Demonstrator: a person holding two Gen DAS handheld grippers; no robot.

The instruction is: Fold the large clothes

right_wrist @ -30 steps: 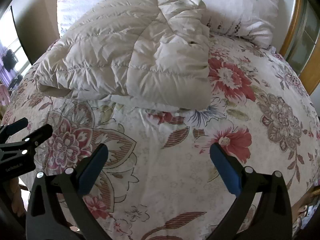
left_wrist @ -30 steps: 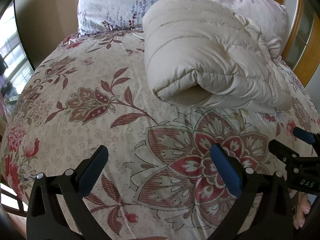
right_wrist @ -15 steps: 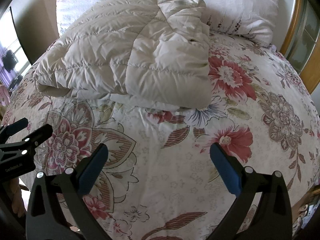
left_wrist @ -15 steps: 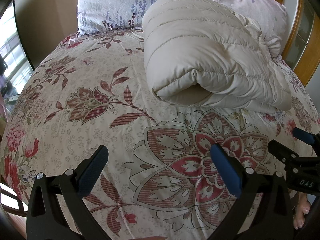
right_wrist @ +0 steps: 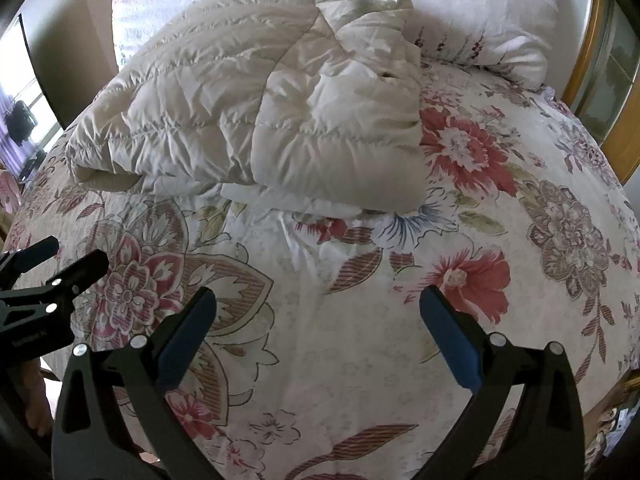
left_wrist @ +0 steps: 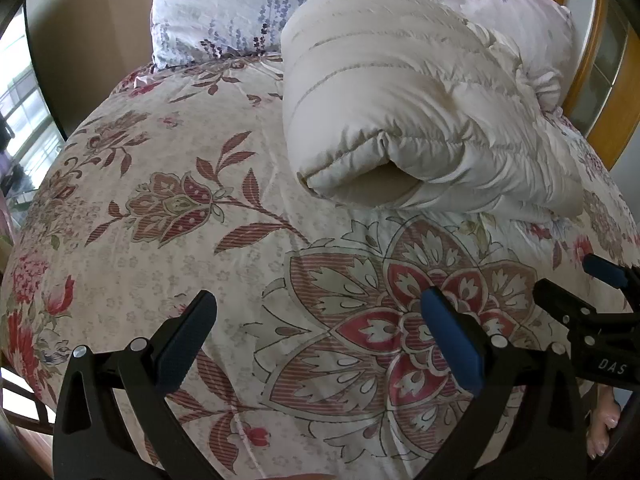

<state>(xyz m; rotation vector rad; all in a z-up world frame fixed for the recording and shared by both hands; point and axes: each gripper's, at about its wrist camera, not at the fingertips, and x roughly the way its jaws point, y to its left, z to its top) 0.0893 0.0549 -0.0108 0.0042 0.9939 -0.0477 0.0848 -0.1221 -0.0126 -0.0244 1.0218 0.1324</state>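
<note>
A cream quilted down coat (left_wrist: 404, 120) lies folded into a thick bundle on the flowered bed cover (left_wrist: 192, 240), toward the head of the bed. It also shows in the right wrist view (right_wrist: 260, 112), its top layer crumpled. My left gripper (left_wrist: 318, 312) is open and empty, held over the cover well short of the coat. My right gripper (right_wrist: 318, 312) is open and empty, also short of the coat. Each gripper shows at the edge of the other's view, the right one (left_wrist: 572, 284) and the left one (right_wrist: 68, 256).
Two flowered pillows (left_wrist: 240, 12) (right_wrist: 480, 20) lie behind the coat at the headboard. A wooden bed frame (left_wrist: 612, 112) runs along the right. A window (left_wrist: 20, 112) is at the left. The bed cover (right_wrist: 400, 340) lies bare in front of the coat.
</note>
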